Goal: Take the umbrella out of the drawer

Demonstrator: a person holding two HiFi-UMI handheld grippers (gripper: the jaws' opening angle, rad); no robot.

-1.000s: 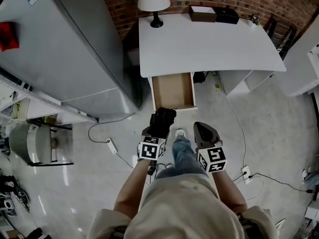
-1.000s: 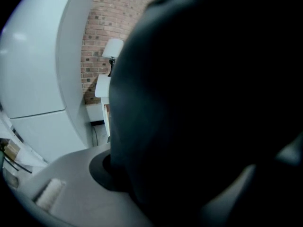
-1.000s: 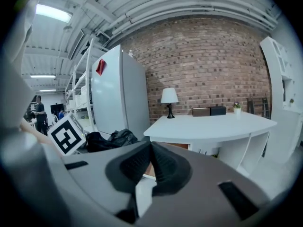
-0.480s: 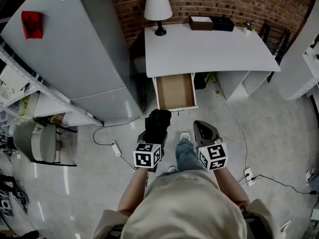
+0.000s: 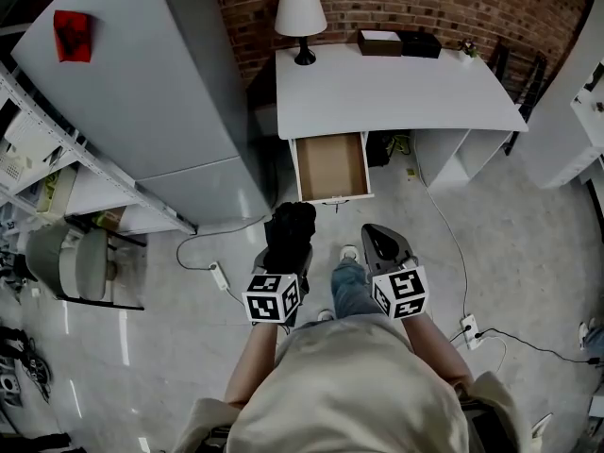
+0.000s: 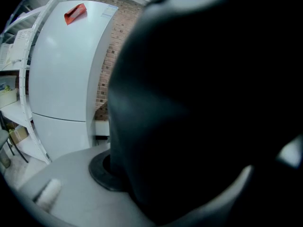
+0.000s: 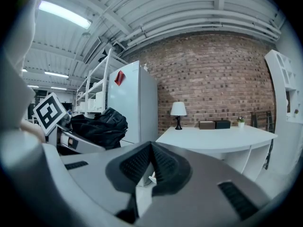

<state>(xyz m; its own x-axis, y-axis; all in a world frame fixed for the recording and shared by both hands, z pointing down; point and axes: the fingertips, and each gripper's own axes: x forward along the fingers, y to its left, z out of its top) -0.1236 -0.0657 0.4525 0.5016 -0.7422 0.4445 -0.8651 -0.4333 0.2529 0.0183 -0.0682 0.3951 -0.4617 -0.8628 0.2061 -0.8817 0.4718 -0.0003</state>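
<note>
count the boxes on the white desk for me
2. A brown box with a pale top sits at the back edge of the desk, right of the lamp. A black box sits just right of it. None seems hidden.

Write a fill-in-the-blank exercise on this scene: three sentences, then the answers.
1. The left gripper has its jaws clamped on a folded ____ umbrella.
2. The right gripper has its jaws ____, with nothing between them.
3. The drawer under the white desk stands ____, its inside bare.

Missing words: black; shut; open
</note>
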